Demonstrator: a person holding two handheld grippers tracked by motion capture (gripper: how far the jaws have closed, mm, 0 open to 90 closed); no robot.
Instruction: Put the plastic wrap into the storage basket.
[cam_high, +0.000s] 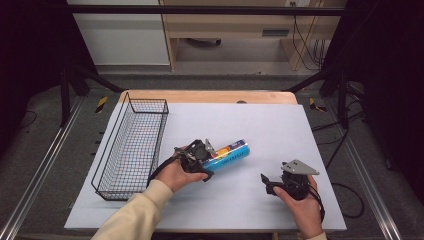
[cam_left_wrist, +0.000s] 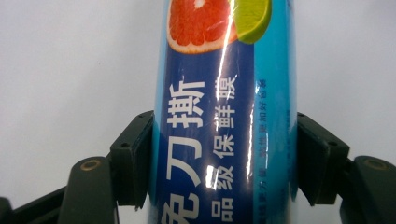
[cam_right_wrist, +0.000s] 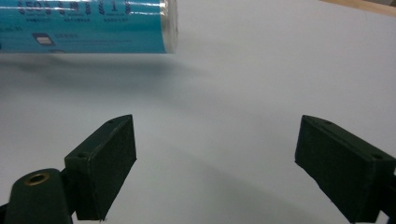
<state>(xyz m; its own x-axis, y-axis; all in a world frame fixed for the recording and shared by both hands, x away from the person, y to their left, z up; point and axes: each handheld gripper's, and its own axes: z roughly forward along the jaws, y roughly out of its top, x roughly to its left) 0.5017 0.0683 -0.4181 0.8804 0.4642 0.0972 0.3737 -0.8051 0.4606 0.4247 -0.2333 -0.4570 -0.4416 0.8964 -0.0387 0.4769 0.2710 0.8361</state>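
A blue tube (cam_high: 229, 154) with printed citrus slices and white lettering lies roughly level at the middle of the white mat (cam_high: 270, 125). My left gripper (cam_high: 209, 161) is shut on its near end. In the left gripper view both black pads (cam_left_wrist: 135, 154) press against the sides of the tube (cam_left_wrist: 224, 93). The right gripper view shows the tube's far end (cam_right_wrist: 88, 25) hanging a little above the mat, with a soft shadow under it. My right gripper (cam_high: 266, 184) rests at the front right of the mat, jaws pointing left. It stands open (cam_right_wrist: 215, 163) with nothing between the jaws.
A long black wire basket (cam_high: 107, 150) stands along the mat's left edge, with nothing seen in it. The wooden table edge (cam_high: 210, 96) runs along the back. Bare mat lies between the two grippers and toward the back right.
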